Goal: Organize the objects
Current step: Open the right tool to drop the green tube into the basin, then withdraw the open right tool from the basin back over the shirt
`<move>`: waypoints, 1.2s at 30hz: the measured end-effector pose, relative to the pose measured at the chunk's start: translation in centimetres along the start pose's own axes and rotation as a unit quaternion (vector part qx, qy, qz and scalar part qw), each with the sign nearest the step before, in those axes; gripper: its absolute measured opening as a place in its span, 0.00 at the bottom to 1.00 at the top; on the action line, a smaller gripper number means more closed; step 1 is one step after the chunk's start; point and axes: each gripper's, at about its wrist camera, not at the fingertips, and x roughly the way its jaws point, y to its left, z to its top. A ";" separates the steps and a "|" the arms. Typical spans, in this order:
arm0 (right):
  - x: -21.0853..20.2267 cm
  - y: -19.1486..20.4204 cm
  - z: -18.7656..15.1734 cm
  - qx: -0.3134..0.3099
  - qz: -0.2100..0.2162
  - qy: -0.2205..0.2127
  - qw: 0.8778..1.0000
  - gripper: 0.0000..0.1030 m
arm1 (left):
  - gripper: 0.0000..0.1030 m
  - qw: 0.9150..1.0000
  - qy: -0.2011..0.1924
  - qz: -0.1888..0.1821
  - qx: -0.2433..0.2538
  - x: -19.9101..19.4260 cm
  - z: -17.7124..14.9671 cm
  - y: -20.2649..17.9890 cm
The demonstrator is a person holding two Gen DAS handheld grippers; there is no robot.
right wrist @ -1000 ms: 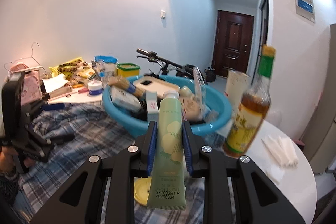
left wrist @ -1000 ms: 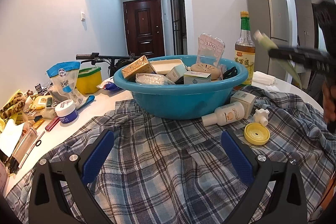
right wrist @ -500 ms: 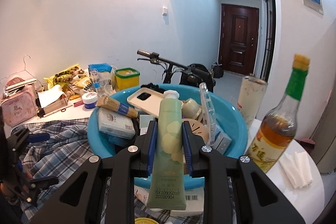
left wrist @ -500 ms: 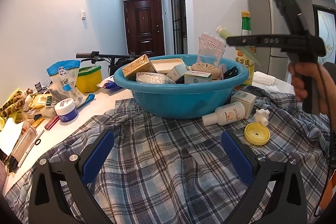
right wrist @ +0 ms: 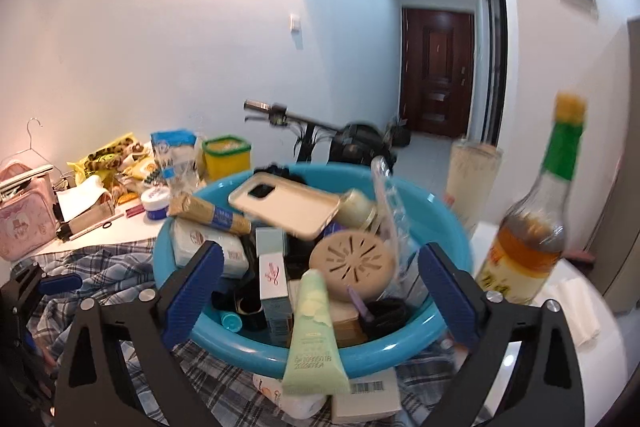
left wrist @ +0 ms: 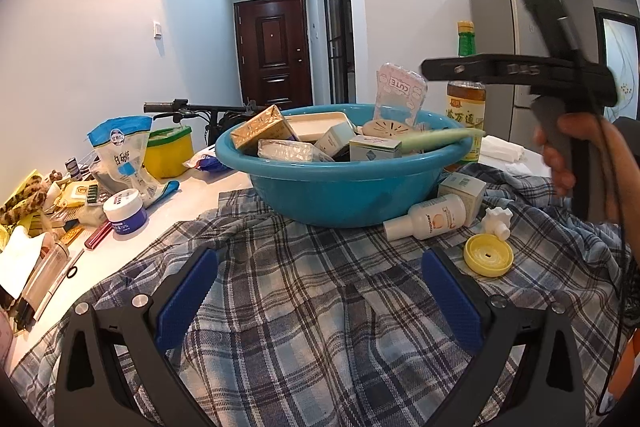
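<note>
Room: white walls, a dark brown door [right wrist: 436, 71] at the end of the corridor, ceiling spotlights.
Surface: white table [left wrist: 192, 195], partly covered by a blue plaid shirt [left wrist: 320, 291].
Basin: blue basin [right wrist: 436, 203] stands on the shirt, full of small things: a beige phone case [right wrist: 288, 203], a round perforated beige lid [right wrist: 354, 261], boxes and packets.
Tube: pale green tube [right wrist: 314, 331] lies tilted over the near rim of the basin, cap end inside among the other things, flat crimped end hanging out toward the camera.
Right gripper: right gripper [right wrist: 320, 283] is above the near side of the basin; its jaws are opening and stand wide. The tube is between the blue pads, but neither pad touches it.
Left gripper: left gripper [left wrist: 320, 291] hovers low over the shirt with jaws wide apart and nothing between them.
Beside the basin: an oil bottle [right wrist: 528, 231] with a green neck at the right; a white bottle [left wrist: 428, 217] lying on the shirt, a yellow cap [left wrist: 488, 254] near it.
</note>
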 end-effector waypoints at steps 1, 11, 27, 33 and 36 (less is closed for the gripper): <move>-0.7 0.3 0.1 -0.010 0.001 -0.003 1.000 0.95 | 1.00 1.000 0.001 0.000 0.000 0.0 0.0 0.0; -9.0 3.0 -1.7 -0.019 0.011 -0.036 0.999 1.00 | 1.00 1.000 0.002 -0.001 0.007 0.0 0.0 -0.3; -9.7 1.6 -11.5 -0.002 0.023 0.025 0.999 1.00 | 1.00 1.000 -0.002 -0.005 0.021 -0.1 0.0 -0.8; -9.1 0.9 -12.3 0.010 0.027 0.042 0.999 1.00 | 1.00 0.999 0.007 -0.008 0.042 0.2 0.0 -1.5; -8.7 0.7 -12.4 0.013 0.022 0.054 0.998 1.00 | 1.00 0.999 0.011 -0.007 0.050 0.4 -0.1 -1.8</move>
